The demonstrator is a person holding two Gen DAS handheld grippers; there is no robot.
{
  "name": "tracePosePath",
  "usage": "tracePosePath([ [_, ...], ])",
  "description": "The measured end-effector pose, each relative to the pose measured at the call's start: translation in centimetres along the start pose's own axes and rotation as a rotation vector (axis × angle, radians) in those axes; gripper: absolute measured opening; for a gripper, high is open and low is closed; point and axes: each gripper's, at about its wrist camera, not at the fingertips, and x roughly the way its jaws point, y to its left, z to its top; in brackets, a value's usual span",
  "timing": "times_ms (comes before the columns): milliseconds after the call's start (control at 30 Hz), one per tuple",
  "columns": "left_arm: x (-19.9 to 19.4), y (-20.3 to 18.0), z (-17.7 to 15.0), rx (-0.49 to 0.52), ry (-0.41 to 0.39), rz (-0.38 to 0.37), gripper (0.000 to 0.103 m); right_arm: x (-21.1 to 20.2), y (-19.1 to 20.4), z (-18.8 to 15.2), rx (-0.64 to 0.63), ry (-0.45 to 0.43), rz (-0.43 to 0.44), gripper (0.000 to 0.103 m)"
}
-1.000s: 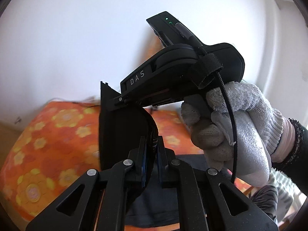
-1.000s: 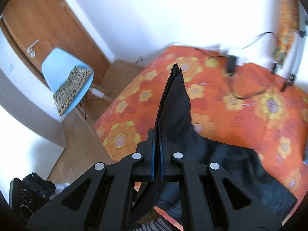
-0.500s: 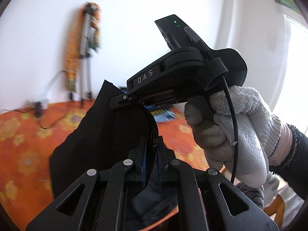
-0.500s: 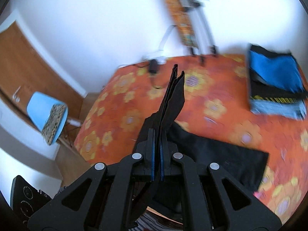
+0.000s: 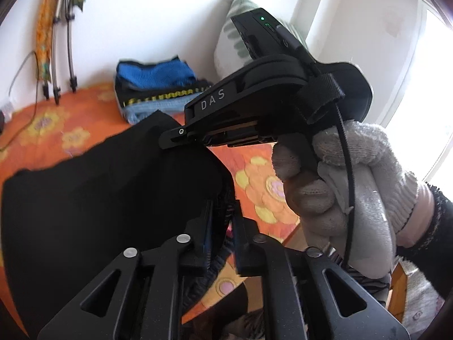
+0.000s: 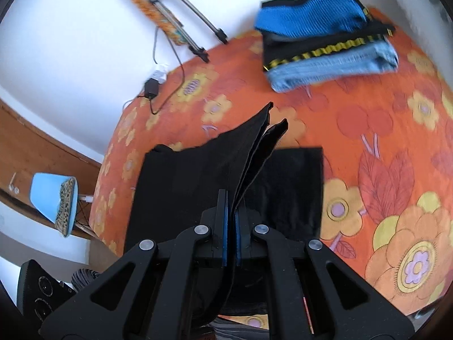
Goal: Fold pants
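Right wrist view: my right fingers [image 6: 231,221] clamp tight on the black pants [image 6: 198,175] above the orange bed [image 6: 368,147]. My left fingers [image 5: 222,226] are opening, waistband fabric between them.

My view: plain black cloth pants [image 6: 203,175] over an orange bedspread with yellow flowers [image 6: 382,147]; blue-topped folded clothes stack [image 6: 325,34] at one o'clock.

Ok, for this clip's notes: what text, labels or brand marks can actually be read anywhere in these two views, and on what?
"DAS": white letters on the black body of the right gripper, seen in the left wrist view.
The yellow pattern on the black band in the folded clothes stack is too blurred to read.
No other text shows.
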Motion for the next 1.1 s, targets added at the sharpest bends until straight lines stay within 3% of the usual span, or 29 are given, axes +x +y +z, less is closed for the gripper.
tracePosePath([
  [133,-1.8,-0.1,-1.5,0.018,0.032,-0.012,0.015,0.9,-1.5,-0.5,0.030,0.007,0.016,0.004],
  [233,-4.6,1.0,-3.6,0.027,0.035,0.035,0.018,1.3,-1.9,-0.7,0.032,0.009,0.025,0.004],
  [467,-8.9,9.0,-5.8,-0.075,0.052,0.241,0.019,3.3,-3.6,-1.3,0.072,0.058,0.019,0.004],
  [633,-8.1,12.7,-6.9,-0.076,0.113,0.343,0.019,3.6,-3.8,-1.7,0.031,0.106,-0.095,0.017],
  [733,-7.4,14.2,-8.0,-0.090,0.159,0.372,0.019,1.7,-2.7,-1.4,-0.031,0.035,-0.166,0.020],
  [933,-6.5,15.2,-9.7,-0.070,0.217,0.424,0.019,0.9,2.6,-1.2,-0.207,-0.012,-0.134,0.020],
  [1100,-6.9,15.7,-10.2,-0.094,0.181,0.400,0.019,4.5,8.8,-0.9,-0.339,0.025,-0.042,0.023],
])
